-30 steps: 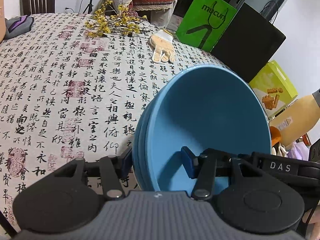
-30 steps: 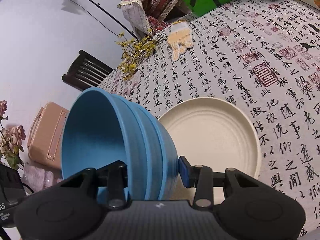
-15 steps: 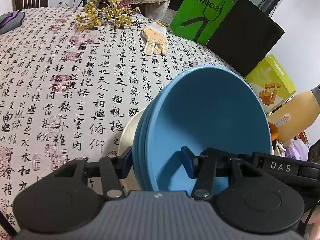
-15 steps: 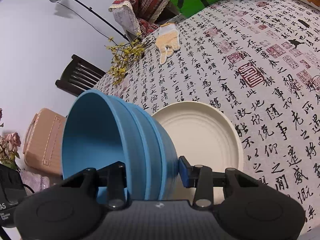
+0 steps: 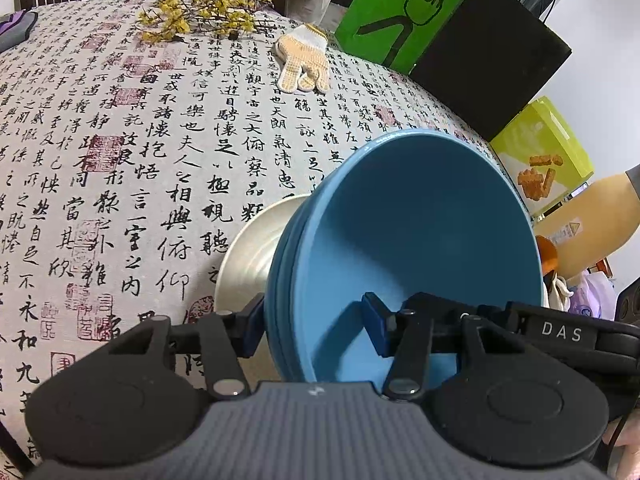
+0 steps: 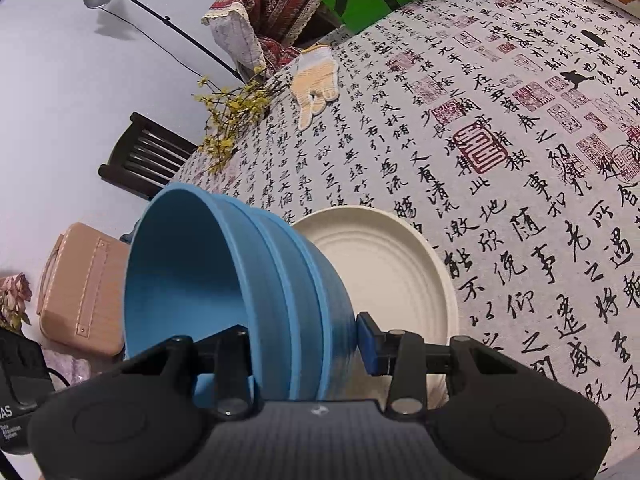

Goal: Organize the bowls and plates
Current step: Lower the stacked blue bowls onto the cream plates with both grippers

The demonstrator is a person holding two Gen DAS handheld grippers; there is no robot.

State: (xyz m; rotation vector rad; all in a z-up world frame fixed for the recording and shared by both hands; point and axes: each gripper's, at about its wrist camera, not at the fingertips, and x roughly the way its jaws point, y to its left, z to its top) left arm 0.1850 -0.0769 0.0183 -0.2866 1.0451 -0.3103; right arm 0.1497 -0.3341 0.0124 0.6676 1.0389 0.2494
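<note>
Left gripper (image 5: 314, 330): clamped on the rim of a nested stack of blue bowls (image 5: 408, 248), one blue pad inside the innermost bowl, the other against the outer wall of the stack. Right gripper (image 6: 306, 338): clamped on the opposite rim of the same stack (image 6: 240, 280), one finger inside the bowl, the blue pad of the other pressed against the outside. The stack is held between the two grippers, tilted on its side, so that the left wrist view looks into the opening and the right wrist view shows three stepped rims.

The stack is off the table, above the near edge of a cream plate (image 6: 384, 272). The plate lies flat on the tablecloth (image 5: 120, 160), which is printed with black calligraphy and red seals; the left wrist view shows only a sliver of the plate (image 5: 248, 256) beside the bowls. Whether the bowls touch the plate cannot be determined.

Farther across the table: a knitted work glove (image 5: 302, 62) lying flat, and a spray of yellow flowers (image 5: 200, 16) near the far edge. Beyond the table stand a green bag (image 5: 396, 12) and a dark wooden chair (image 6: 144, 156).
</note>
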